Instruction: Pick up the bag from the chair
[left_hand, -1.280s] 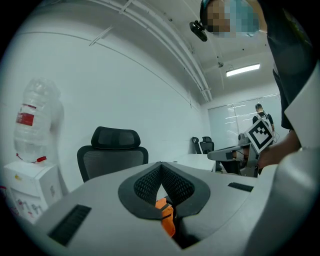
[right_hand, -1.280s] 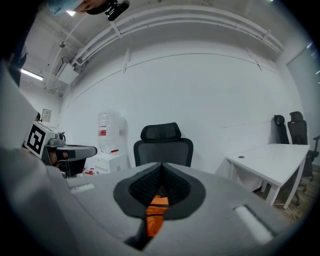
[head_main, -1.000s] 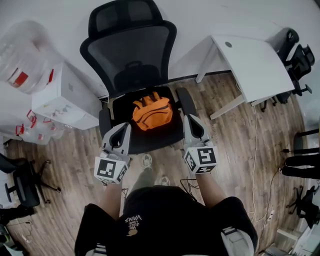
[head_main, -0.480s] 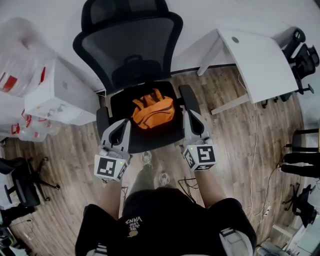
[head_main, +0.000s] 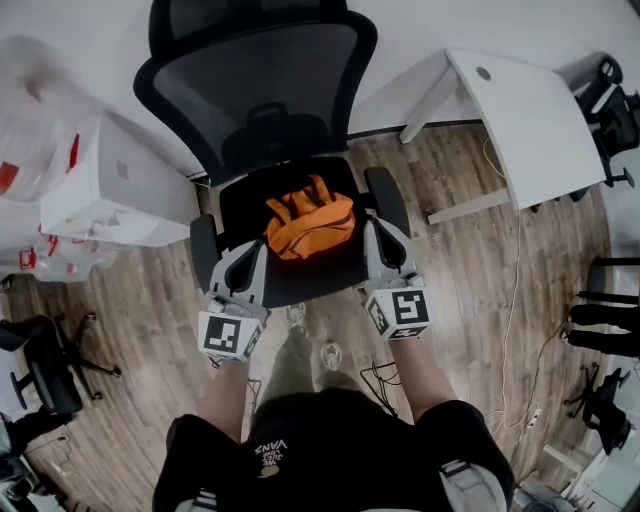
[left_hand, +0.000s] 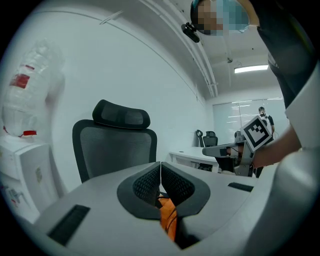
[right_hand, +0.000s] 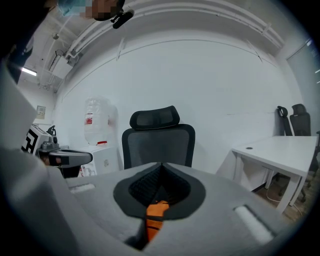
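The orange bag (head_main: 310, 225) lies on the seat of the office chair (head_main: 262, 90), between the two grippers. The fingers of the left gripper (head_main: 251, 252) and the right gripper (head_main: 382, 230) are pressed together and hold nothing. Spread the fingers before you reach in. Close on the straps at the bag's far edge. Lift straight up, clear of the armrests (head_main: 386, 198).
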